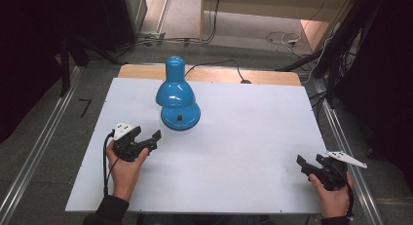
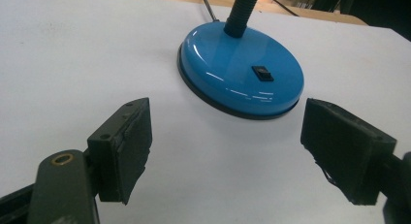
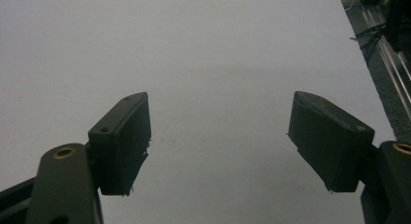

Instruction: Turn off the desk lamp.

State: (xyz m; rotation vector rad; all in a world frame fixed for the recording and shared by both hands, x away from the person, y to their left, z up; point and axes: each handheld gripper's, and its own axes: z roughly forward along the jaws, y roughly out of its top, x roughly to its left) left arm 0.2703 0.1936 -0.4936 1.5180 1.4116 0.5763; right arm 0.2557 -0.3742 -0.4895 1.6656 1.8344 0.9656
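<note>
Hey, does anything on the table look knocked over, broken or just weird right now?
Nothing stands out. The blue lamp stands upright on its base on the white table, shade bent down. Both grippers, left and right, are open and apart from it.

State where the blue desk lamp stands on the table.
In the high view the blue desk lamp stands left of centre on the white table, just beyond the open left gripper.

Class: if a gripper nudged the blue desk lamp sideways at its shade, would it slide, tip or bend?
The blue desk lamp probably bends first: its neck looks ribbed and flexible. The broad, flat base likely resists tipping. On the smooth white table, it may then slide; its gloss suggests jaws could slip.
</note>
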